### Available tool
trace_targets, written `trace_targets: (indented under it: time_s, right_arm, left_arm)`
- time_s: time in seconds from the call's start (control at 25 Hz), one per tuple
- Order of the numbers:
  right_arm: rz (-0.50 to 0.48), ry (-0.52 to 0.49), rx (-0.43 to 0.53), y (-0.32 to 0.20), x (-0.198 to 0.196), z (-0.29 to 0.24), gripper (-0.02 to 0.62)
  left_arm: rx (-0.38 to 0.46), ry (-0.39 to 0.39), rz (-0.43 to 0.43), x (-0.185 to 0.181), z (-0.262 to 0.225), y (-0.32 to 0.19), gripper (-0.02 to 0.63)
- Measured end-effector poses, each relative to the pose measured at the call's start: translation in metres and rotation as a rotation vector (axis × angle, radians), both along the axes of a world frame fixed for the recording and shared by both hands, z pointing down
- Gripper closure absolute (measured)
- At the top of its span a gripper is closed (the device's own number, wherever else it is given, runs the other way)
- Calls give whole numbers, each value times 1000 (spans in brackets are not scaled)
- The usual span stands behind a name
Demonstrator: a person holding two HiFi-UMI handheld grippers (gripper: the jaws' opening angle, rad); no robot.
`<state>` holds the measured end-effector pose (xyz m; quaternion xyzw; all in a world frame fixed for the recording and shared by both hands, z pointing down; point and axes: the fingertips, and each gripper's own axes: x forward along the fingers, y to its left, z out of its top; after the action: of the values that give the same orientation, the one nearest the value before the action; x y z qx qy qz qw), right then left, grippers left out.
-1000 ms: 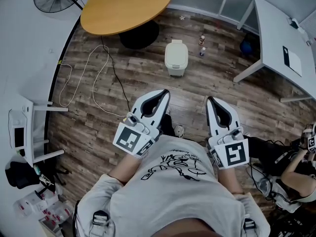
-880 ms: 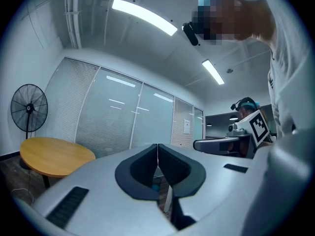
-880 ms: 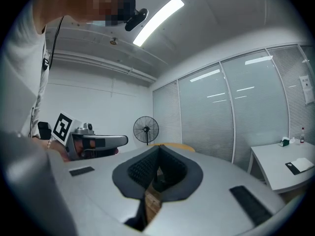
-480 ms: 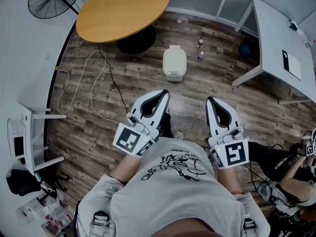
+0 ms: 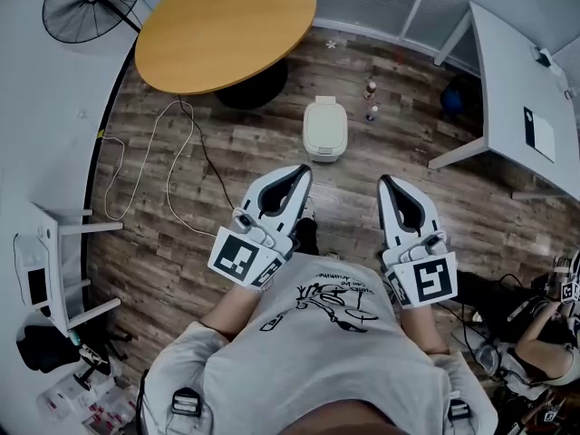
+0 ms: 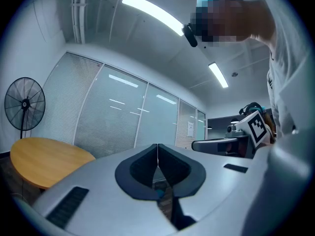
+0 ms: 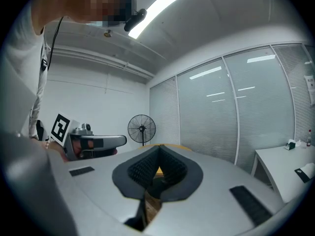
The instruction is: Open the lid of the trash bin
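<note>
A small cream trash bin (image 5: pixel 324 130) with its lid down stands on the wood floor ahead of me, beside the round table. My left gripper (image 5: pixel 304 170) and right gripper (image 5: pixel 384 182) are held level in front of my chest, well short of the bin, one to each side of it. Both have their jaws together with nothing between them. In the left gripper view the left gripper (image 6: pixel 157 146) shows its dark pads touching; the right gripper (image 7: pixel 158 150) looks the same in its own view. The bin is hidden in both gripper views.
A round wooden table (image 5: pixel 225 27) stands left of the bin, a standing fan (image 5: pixel 88 3) beyond it. Two small bottles (image 5: pixel 371 101) sit right of the bin, by a white desk (image 5: pixel 526 98). A cable (image 5: pixel 172 179) loops over the floor. A seated person (image 5: pixel 544 333) is at lower right.
The bin and the floor have slid down the head view toward me, so I have moved closer to the bin. Both grippers keep the same pose, jaws together.
</note>
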<state>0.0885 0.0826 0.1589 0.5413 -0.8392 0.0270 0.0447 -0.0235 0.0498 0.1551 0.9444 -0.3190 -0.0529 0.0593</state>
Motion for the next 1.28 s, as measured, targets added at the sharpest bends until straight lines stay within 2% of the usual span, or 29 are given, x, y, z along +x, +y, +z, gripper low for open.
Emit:
trace_targets:
  time_s: [0.36, 0.68, 1.0, 1.28]
  right_arm:
    - [-10, 6, 2, -86, -32, -3, 589]
    - [-11, 12, 7, -146, -55, -4, 589]
    - [-7, 9, -4, -176, -63, 2, 589]
    - [-10, 4, -4, -187, -49, 3, 589]
  left_arm:
    - [9, 5, -12, -32, -3, -86, 586]
    - [7, 7, -2, -52, 0, -143, 586]
    - [7, 4, -6, -62, 1, -174, 586]
    - [2, 1, -9, -49, 4, -185, 586]
